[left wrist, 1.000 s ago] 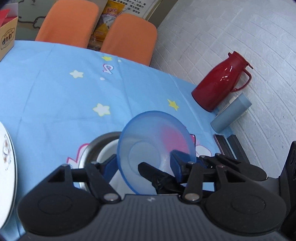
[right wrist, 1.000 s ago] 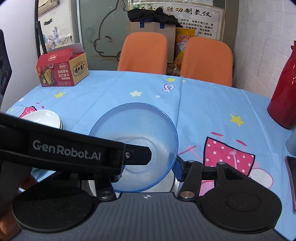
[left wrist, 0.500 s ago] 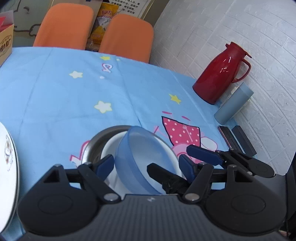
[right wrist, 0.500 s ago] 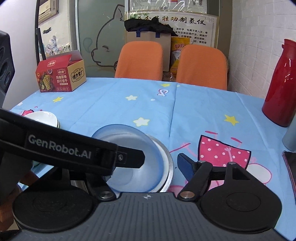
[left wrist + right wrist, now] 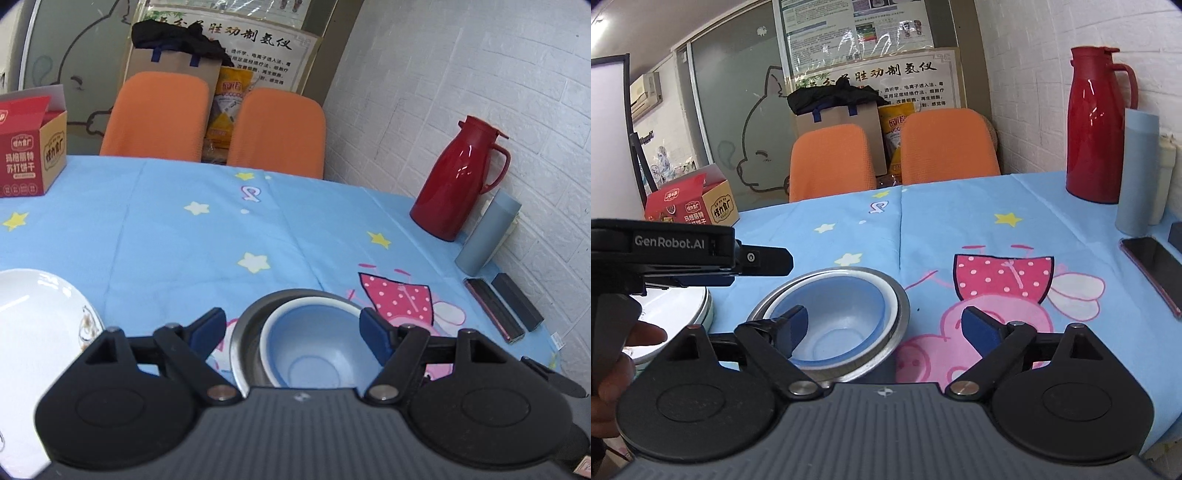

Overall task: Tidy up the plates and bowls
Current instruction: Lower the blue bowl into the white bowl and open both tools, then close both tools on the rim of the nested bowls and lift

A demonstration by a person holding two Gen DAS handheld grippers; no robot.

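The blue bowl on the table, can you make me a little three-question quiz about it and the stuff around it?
1. True or false: the blue bowl sits nested inside the metal bowl.
2. Which is open right now: A) only the left gripper, B) only the right gripper, C) both?
3. Fill in: the red thermos stands near the white brick ____.

Key
1. True. A white bowl also shows between the two.
2. C. Both pairs of fingers are spread wide and hold nothing.
3. Wall, with a grey-blue tumbler beside it.
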